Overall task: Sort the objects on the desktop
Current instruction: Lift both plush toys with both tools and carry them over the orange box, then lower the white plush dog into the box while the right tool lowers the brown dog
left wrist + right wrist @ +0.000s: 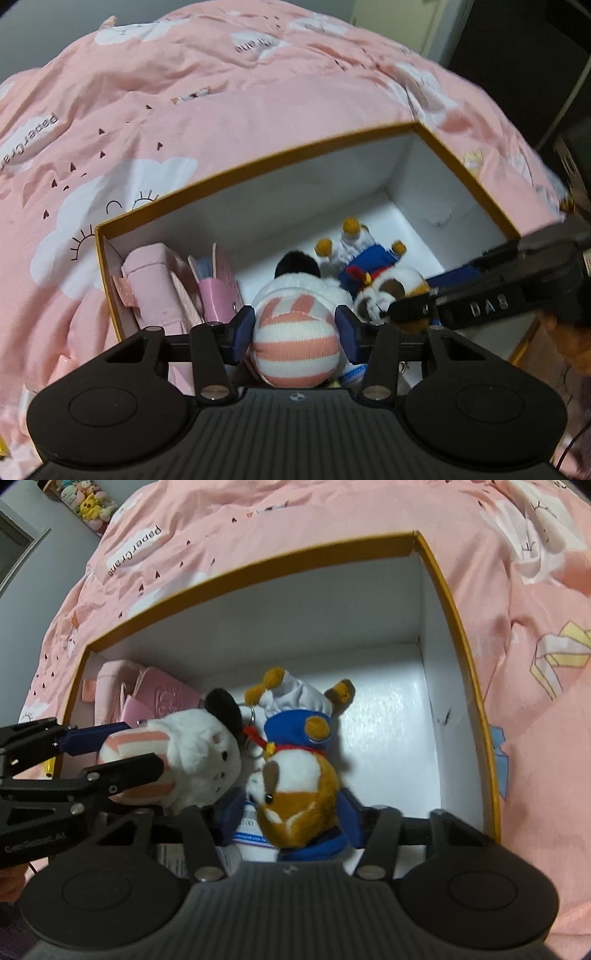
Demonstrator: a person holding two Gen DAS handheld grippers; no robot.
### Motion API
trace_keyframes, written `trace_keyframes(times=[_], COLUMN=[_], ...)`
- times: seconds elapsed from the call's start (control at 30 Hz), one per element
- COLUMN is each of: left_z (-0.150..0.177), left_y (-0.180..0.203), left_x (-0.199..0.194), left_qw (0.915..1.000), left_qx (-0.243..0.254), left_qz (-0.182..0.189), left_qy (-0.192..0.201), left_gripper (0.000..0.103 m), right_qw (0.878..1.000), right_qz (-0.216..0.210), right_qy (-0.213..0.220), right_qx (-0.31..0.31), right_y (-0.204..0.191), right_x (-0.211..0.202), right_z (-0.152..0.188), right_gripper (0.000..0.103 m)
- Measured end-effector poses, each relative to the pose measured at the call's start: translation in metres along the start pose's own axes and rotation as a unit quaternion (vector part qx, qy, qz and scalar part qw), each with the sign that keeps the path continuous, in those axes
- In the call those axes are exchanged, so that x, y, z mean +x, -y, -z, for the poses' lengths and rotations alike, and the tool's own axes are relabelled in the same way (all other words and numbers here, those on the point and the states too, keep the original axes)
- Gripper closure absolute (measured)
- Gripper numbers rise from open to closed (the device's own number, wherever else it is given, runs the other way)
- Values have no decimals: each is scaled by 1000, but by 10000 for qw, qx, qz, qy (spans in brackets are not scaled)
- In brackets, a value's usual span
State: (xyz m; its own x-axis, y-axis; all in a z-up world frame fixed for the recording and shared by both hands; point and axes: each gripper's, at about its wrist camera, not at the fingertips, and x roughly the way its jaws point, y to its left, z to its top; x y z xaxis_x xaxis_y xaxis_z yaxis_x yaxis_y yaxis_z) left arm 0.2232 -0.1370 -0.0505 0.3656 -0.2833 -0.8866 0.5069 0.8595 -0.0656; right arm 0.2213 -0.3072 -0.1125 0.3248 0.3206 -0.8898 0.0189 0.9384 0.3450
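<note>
Plush white bear in pink-striped knit (295, 332), clenched in my left gripper (294, 328), hangs over the yellow-rimmed white box (258, 164); my right gripper (284, 812) grasps the brown-and-white hamster plush (295, 794), both bound inside.

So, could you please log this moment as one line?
left hand-held gripper: shut on white plush | right hand-held gripper: around brown plush, grip unclear | both over box
</note>
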Motion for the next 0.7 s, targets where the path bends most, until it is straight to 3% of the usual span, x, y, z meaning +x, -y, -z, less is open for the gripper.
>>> trace_keyframes(times=[0.3, 0.53, 0.6, 0.7], left_z=[-8, -28, -31, -24], left_y=[14, 11, 12, 18], left_x=[11, 30, 30, 23], left_qw=[9960, 9870, 9879, 9917], left_qx=[633, 904, 921, 1028], left_qz=[-134, -141, -164, -311], left_qy=[-617, -1322, -1240, -710], left_gripper=[45, 42, 46, 48], right_qw=[10000, 10000, 10000, 9999], right_qz=[-29, -43, -62, -94], right_qy=[-67, -7, 11, 32], right_qx=[56, 20, 23, 39], right_y=[3, 3, 4, 5], right_x=[6, 5, 4, 3], right_z=[0, 3, 4, 6], right_gripper=[55, 55, 55, 57])
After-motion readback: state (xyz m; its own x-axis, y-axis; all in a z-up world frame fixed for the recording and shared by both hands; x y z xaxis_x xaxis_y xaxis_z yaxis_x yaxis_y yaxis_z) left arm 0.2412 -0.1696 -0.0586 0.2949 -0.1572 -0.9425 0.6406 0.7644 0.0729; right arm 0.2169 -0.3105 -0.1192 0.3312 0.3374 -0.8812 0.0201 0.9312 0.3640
